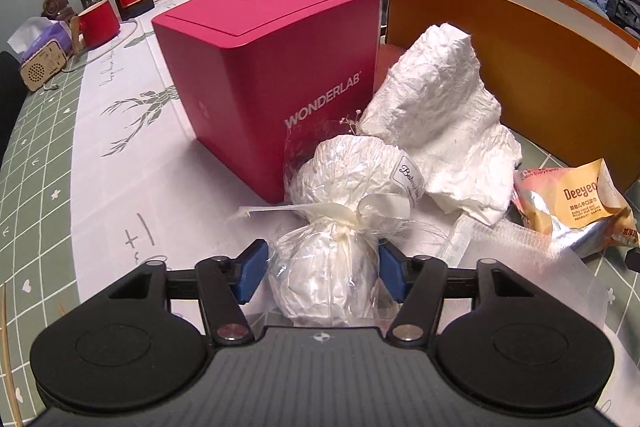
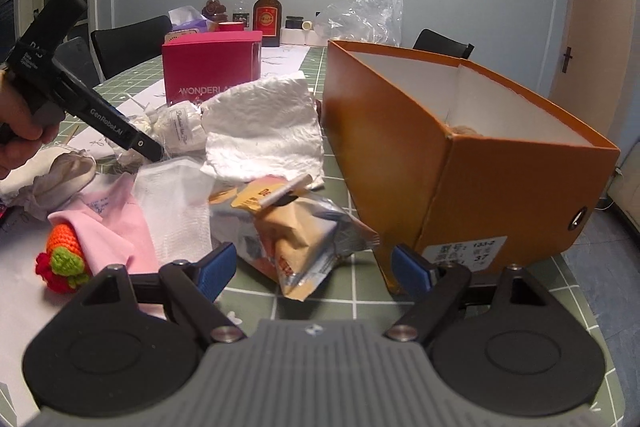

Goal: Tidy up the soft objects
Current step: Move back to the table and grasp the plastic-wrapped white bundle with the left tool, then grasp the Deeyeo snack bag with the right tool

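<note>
- Left gripper (image 1: 320,269): blue pads pressed against both sides of a white crumpled-paper bundle wrapped in clear cellophane and tied with cream ribbon (image 1: 344,211), which lies on the table's near edge.
- Right gripper (image 2: 308,269): jaws spread wide, holding nothing, poised just short of a tan and silver foil wet-wipes packet (image 2: 296,227).
- Crumpled white paper sheet (image 1: 444,119): behind the bundle, between the pink "WONDERLAB" cardboard box (image 1: 268,67) and the open orange cardboard box (image 2: 460,155) at right.
- Step in hand, by judgement: grasp of the bundle made; next it must be lifted and carried right, over the orange wall.
- Right view only: pink cloth (image 2: 116,227), crocheted orange-and-green toy (image 2: 64,255), white mesh pouch (image 2: 176,203), box's white interior.
- Left view only: pad contact on the bundle.
</note>
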`<action>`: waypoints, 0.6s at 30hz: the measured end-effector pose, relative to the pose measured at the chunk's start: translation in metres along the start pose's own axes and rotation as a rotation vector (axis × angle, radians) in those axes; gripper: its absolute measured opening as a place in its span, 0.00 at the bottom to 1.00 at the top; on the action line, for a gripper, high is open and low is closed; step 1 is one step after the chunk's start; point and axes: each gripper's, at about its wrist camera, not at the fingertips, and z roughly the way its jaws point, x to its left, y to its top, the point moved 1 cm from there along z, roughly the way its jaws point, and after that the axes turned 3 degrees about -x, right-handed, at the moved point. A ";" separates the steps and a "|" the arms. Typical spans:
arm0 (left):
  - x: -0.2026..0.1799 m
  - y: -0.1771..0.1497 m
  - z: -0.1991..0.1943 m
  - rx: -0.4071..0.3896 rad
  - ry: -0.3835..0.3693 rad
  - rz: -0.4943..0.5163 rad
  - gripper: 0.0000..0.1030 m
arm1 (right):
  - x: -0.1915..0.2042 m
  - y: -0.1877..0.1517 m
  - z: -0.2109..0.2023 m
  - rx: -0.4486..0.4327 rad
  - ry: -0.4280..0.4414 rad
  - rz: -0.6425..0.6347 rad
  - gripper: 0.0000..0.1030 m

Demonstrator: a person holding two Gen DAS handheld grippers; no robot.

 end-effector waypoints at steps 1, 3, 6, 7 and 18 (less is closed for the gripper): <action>-0.001 0.001 0.001 0.002 -0.001 0.000 0.63 | 0.000 -0.001 0.000 0.003 -0.003 -0.005 0.81; -0.003 0.002 0.002 0.005 0.009 0.000 0.62 | 0.001 -0.002 0.000 0.010 -0.006 -0.020 0.81; -0.004 0.004 0.002 0.004 -0.001 0.003 0.59 | 0.003 -0.005 0.002 0.021 -0.008 -0.047 0.81; -0.004 0.003 0.001 0.003 -0.001 0.005 0.59 | 0.004 -0.006 0.003 0.024 -0.009 -0.054 0.81; 0.016 0.000 -0.027 -0.041 -0.006 -0.049 0.59 | 0.024 0.008 0.011 0.004 0.027 -0.203 0.81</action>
